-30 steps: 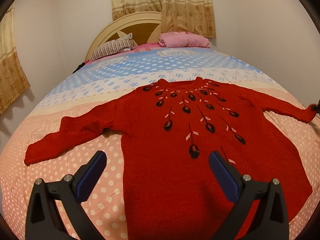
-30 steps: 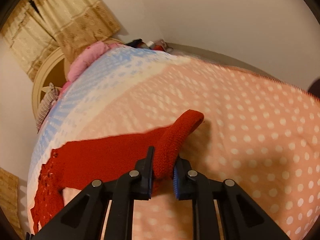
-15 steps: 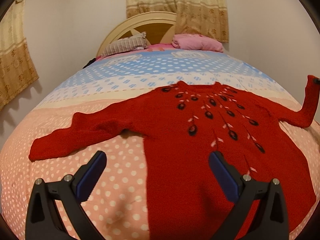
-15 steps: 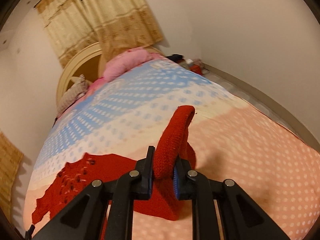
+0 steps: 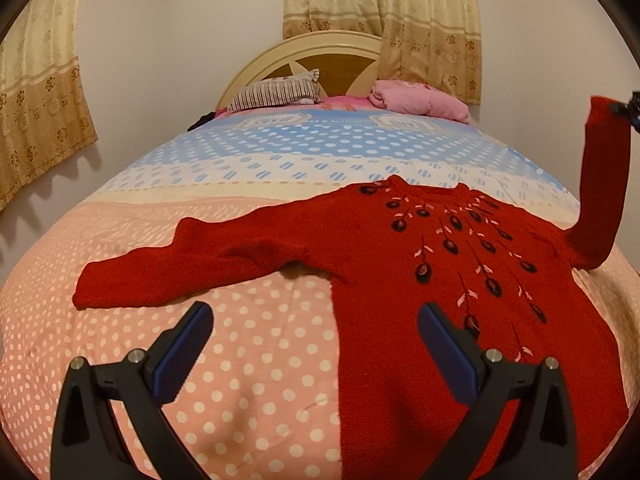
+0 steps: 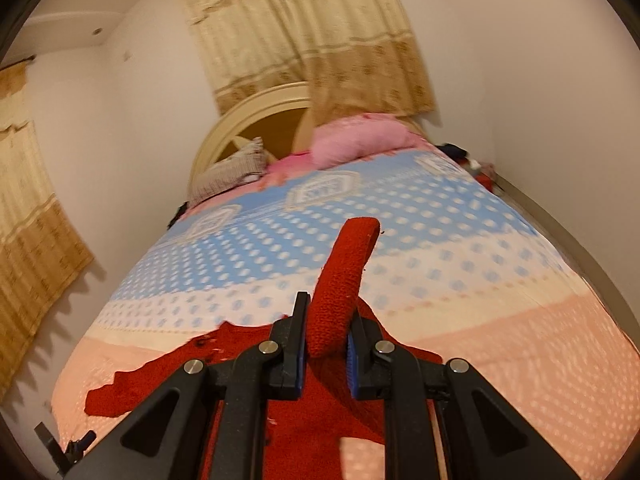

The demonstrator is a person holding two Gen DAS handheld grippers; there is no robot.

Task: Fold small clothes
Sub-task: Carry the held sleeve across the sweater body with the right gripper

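The sweater [image 5: 400, 280] is spread on the bed [image 5: 260, 360]; its sleeve [image 6: 340, 292] is clamped, apparently firmly, by the right gripper [image 6: 326, 350] above it. The left gripper [image 5: 316, 344] is held open at its hem.

Warm, dim indoor light from overhead. Strong fisheye bowing, black vignette at corners. Left-wrist view sharp; scalloped shadow under curtain [image 5: 38, 92] far left of left claw [image 5: 316, 350]. Right-wrist view motion-blurred beyond right claw [image 6: 326, 346], dots on bedspread [image 6: 400, 216] smeared.
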